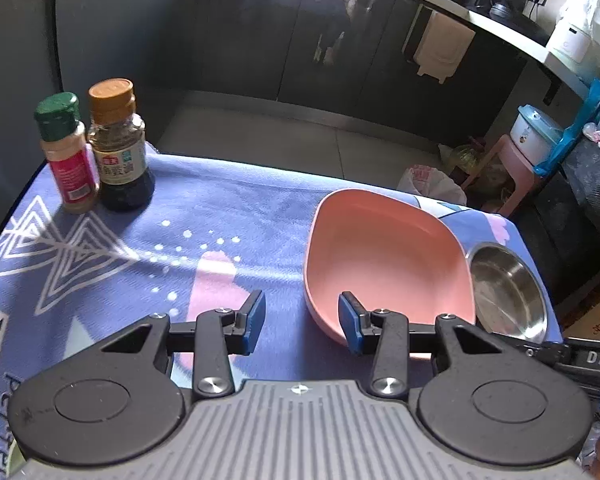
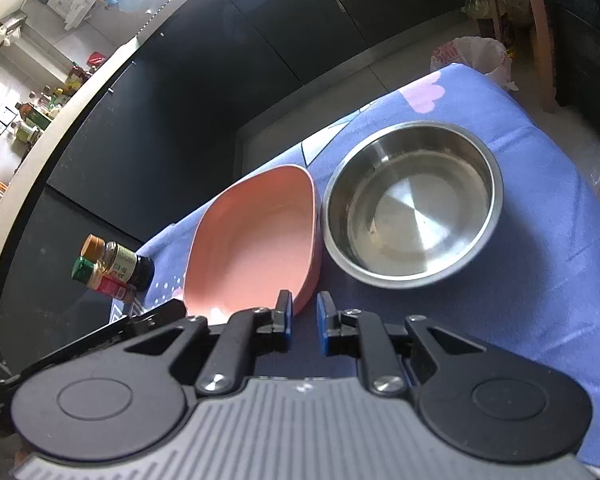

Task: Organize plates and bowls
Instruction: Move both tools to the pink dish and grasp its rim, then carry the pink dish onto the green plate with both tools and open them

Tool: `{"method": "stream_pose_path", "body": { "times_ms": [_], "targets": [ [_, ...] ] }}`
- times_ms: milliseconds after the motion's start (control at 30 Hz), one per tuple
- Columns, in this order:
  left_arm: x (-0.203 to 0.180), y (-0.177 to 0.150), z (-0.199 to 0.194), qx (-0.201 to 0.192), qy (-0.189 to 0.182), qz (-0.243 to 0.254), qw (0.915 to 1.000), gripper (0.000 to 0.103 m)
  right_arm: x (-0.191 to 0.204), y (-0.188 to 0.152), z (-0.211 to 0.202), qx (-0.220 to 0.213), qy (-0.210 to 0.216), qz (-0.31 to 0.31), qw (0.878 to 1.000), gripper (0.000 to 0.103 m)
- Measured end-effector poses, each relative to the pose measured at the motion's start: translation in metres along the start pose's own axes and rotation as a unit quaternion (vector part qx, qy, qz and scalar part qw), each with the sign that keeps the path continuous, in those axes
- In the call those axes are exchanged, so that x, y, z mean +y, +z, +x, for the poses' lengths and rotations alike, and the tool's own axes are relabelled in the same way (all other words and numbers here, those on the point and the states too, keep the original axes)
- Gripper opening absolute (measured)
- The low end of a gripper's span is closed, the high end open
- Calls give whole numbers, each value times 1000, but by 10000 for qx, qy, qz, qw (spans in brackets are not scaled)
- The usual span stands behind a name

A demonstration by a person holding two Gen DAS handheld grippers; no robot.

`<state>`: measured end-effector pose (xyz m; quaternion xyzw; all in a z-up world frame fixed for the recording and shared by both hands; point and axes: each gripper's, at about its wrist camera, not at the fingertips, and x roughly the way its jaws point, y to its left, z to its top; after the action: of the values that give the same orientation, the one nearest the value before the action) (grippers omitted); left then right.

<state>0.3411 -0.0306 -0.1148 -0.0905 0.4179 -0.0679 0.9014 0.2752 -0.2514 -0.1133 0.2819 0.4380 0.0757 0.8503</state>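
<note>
Left gripper (image 1: 302,322): jaws apart, nothing between them, right pad over the near rim of the pink plate (image 1: 384,268). Right gripper (image 2: 304,320): jaws drawn together, empty, just short of that rim. Steel bowl (image 2: 414,204) sits beside the plate, rims nearly touching, both on the blue cloth (image 1: 228,216). Likely step: grip the plate. Straddle the near rim squarely, close firmly, and lift without nudging the bowl. Two spice bottles (image 1: 96,148) stand far left, clear.
</note>
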Motion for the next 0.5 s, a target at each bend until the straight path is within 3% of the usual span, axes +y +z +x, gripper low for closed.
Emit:
{"method": "stream_pose_path", "body": {
  "times_ms": [167,367,500],
  "targets": [
    [-3,1,17,152,103,32,9998,35,1,4,10,37,-40,15,10000,5],
    [-2,3,24,241,-109,-24,9996,12,8,5,19,-54,-239,-104,9996,4],
    [-9,-1,17,165,-32,239,9996,12,11,0,21,42,-234,-170,9996,0]
  ]
}}
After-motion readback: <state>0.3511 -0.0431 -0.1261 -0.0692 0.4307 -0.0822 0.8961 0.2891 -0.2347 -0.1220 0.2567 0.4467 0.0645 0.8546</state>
